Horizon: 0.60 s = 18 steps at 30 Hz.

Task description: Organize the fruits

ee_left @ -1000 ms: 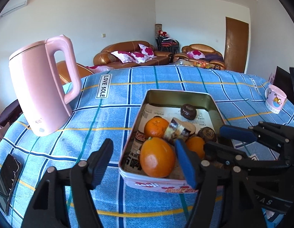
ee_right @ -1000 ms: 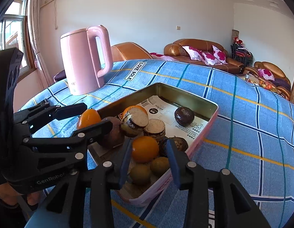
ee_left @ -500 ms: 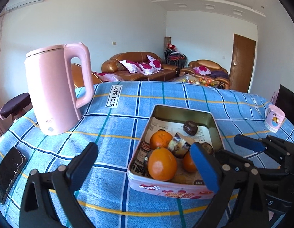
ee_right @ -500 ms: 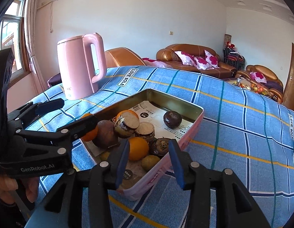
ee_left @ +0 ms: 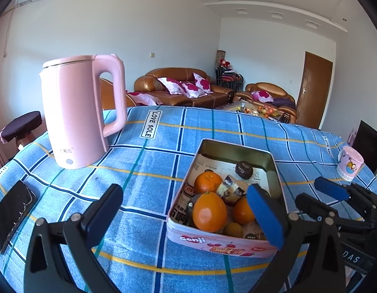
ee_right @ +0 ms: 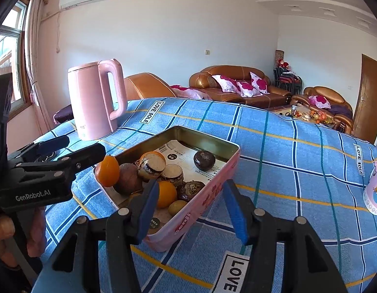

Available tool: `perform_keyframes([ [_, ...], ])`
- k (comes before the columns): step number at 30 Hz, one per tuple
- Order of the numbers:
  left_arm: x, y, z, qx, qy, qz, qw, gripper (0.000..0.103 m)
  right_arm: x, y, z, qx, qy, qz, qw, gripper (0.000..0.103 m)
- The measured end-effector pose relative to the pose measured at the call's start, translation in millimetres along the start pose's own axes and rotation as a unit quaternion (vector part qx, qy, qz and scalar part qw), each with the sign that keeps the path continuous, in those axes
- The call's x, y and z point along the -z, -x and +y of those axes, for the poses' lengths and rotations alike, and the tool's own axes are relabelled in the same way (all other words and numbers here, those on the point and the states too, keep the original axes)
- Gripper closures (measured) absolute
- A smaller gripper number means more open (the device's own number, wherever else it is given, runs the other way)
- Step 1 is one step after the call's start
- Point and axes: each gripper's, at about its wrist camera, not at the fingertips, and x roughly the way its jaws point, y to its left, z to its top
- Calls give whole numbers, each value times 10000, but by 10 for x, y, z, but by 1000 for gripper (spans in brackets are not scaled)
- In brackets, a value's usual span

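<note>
Both grippers' jaws just opening, empty

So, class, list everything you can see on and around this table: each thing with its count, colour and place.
Tin: one, pink, near table edge.
Oranges: three, orange, in tin.
Dark round fruit: one, brown, alone at tin's far end.
Kettle: one, pink, far left on tablecloth.
Phone: one, black, left edge.
Mug: one, pink, right edge.
Tablecloth: one, blue checked.
Sofas: brown, behind.
Left tongs: black, open, empty.
Right tongs: black, blue pads, open, empty.
</note>
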Motion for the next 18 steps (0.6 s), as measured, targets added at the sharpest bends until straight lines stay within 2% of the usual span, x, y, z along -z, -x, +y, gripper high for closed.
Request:
perform_keyframes([
  [18, -13, 20, -101, -175, -188, -17, 9997, 0, -4, 126, -54, 43, -8, -108, 9999, 46],
])
